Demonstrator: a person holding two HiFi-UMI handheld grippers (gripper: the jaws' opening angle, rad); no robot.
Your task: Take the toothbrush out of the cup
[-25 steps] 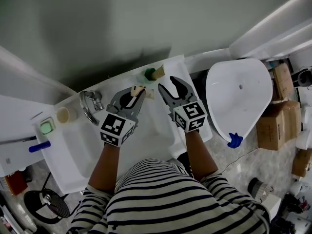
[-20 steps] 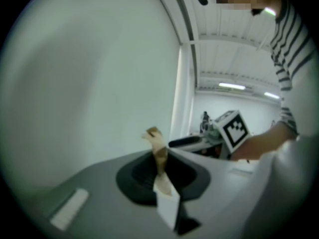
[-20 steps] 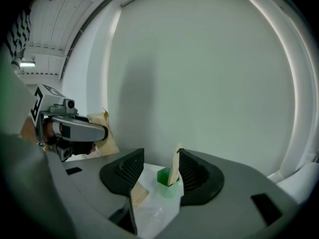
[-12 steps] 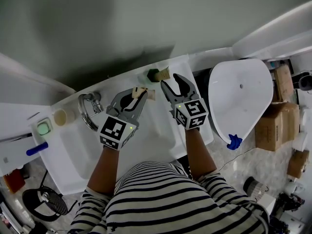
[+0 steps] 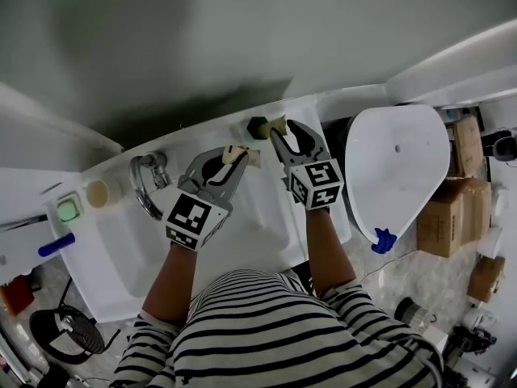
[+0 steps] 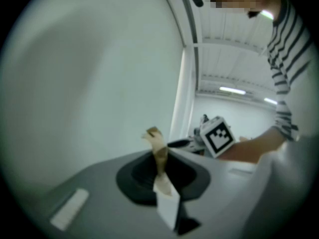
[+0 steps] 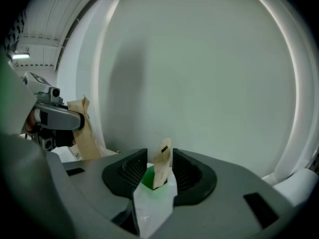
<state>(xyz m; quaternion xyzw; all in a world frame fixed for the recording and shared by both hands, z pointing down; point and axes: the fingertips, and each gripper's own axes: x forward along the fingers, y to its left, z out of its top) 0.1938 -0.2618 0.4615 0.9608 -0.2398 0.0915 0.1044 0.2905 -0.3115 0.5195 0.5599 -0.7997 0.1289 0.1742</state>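
Both forearms reach forward over the white sink (image 5: 257, 221). The left gripper (image 5: 229, 156), jaws nearly together, pinches a paper-wrapped toothbrush (image 5: 247, 158) above the basin. The right gripper (image 5: 289, 136) points slightly down; its wide jaws, which have just been closing a little, flank the green cup (image 5: 258, 126) at the sink's back edge. A second toothbrush (image 7: 161, 166) stands in the cup. Cardboard boxes (image 5: 448, 204) sit on the floor to the right.

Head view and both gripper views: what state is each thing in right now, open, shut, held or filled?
left gripper: jaws shut on the tan packet.
tan packet: clamped, sticking up from the jaws.
right gripper: jaws open, just been closing slightly, gripping nothing; the cup sits in line between them.
green cup: upright, holding the second packet.
second packet: standing in the cup, not yet taken out.
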